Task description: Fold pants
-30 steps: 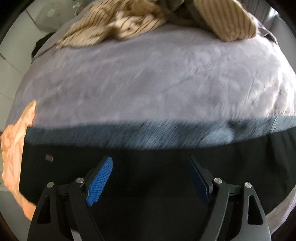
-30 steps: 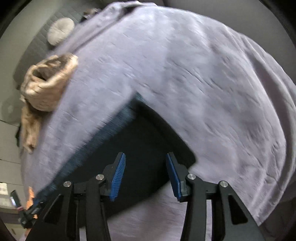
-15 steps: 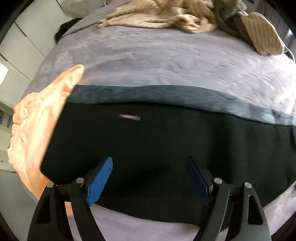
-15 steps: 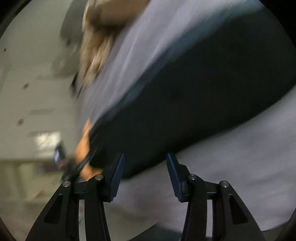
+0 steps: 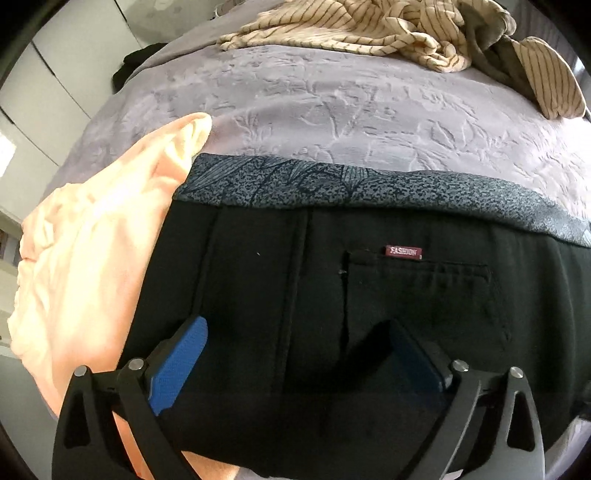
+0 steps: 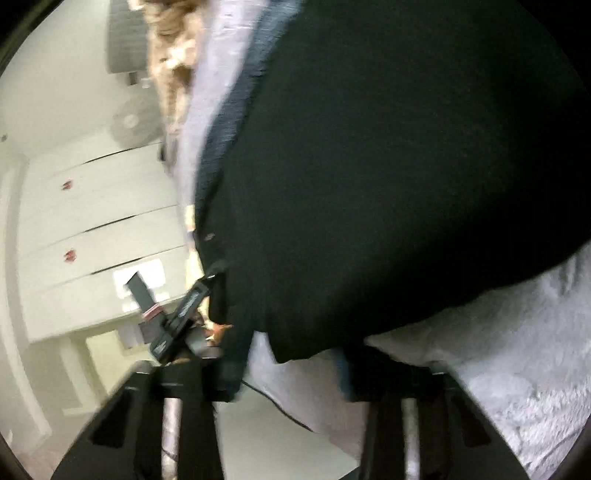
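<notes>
Your left gripper (image 5: 291, 326) has just been opening wide, holding nothing, over the pants (image 5: 369, 295), which lie flat on the bed (image 5: 332, 110). Your right gripper (image 6: 291, 369) has just been closing, but its jaws look apart around the pants' edge at 12 o'clock, likely to start a fold.

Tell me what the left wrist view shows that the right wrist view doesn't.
Only the left wrist view: the back pocket and the lettering on the red label. Only the right wrist view: white cupboard doors beside the bed. Both: the black pants, their grey waistband, the purple blanket, the striped clothes, and the left gripper, whose jaws have just been opening with nothing between them.
</notes>
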